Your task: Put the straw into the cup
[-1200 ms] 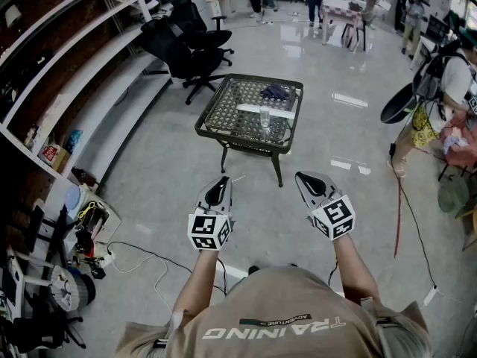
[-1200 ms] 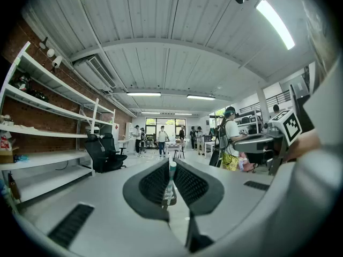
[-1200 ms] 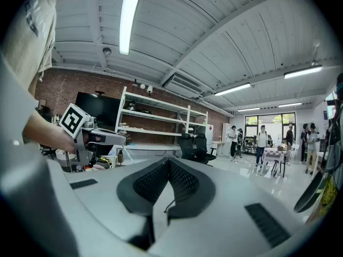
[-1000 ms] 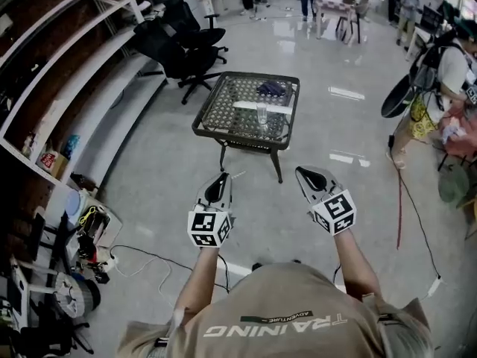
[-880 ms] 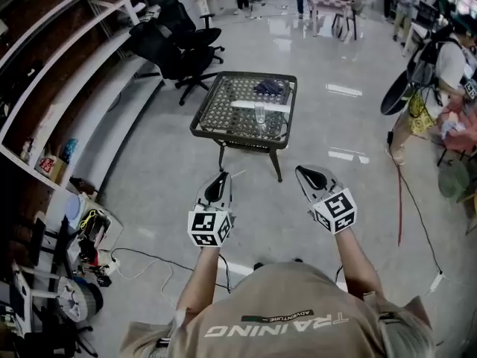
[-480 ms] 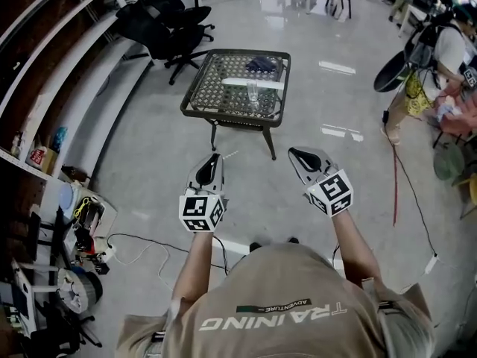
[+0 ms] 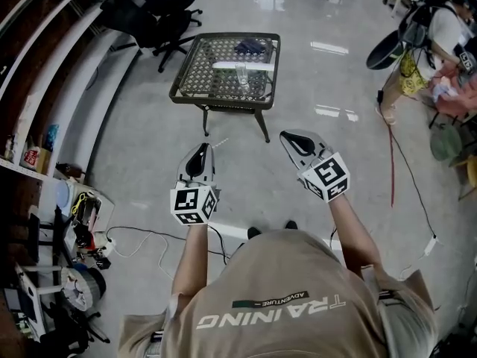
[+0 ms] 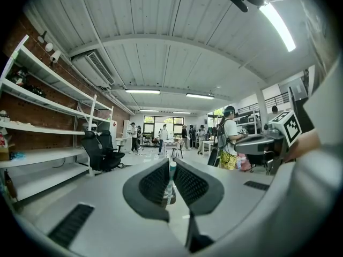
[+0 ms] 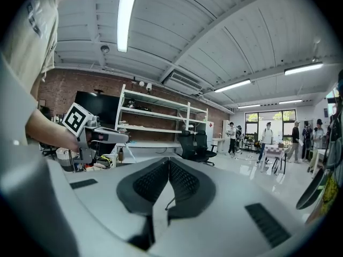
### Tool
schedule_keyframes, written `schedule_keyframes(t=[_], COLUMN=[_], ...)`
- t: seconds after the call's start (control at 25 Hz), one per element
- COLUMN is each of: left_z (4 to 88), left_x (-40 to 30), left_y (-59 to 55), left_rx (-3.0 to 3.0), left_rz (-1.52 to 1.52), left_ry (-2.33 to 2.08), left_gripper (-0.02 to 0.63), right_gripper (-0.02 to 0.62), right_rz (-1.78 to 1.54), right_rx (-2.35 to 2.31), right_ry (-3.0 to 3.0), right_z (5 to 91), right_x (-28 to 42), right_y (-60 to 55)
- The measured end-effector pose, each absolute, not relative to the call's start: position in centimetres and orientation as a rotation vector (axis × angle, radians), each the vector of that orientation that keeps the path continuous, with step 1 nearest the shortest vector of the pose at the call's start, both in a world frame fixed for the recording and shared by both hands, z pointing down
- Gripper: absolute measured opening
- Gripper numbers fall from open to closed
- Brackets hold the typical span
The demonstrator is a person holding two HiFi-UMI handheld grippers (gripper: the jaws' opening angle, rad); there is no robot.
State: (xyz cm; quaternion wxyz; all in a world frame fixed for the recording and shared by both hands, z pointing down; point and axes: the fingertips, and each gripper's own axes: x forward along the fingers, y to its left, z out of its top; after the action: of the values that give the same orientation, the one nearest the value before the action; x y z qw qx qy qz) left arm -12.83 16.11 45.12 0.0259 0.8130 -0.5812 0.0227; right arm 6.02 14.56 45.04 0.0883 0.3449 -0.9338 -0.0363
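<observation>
Head view: left tool and right tool held above the glossy grey floor, well apart from the dark woven-top square counter. Clear glass cup upright on the counter. Left tool's jaws clamped on a thin white-and-teal straw. Right tool's jaws together, nothing between.

A thin white straw with greenish print is gripped between the closed jaws of the left gripper. It is seen standing upright in the gap, with its top end reaching just past the jaw tips. A small clear cup is set upright on a dark table with a woven top, well apart from the left gripper and ahead of it, slightly to its right.
</observation>
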Motion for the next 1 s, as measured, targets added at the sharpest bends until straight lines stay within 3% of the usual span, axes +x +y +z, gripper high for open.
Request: schedule_keyframes(t=[1.0], left_z=[48.4], left_x=[-13.8], left_y=[14.1], left_rx=[2.526], left_rz=[0.13], left_ry=[-1.684], left_gripper=[0.037], right_gripper=[0.018], right_rz=[-0.006], right_rx=[1.103], right_ry=[-2.748], right_z=[48.8], right_x=[5.5], right_y=[14.3])
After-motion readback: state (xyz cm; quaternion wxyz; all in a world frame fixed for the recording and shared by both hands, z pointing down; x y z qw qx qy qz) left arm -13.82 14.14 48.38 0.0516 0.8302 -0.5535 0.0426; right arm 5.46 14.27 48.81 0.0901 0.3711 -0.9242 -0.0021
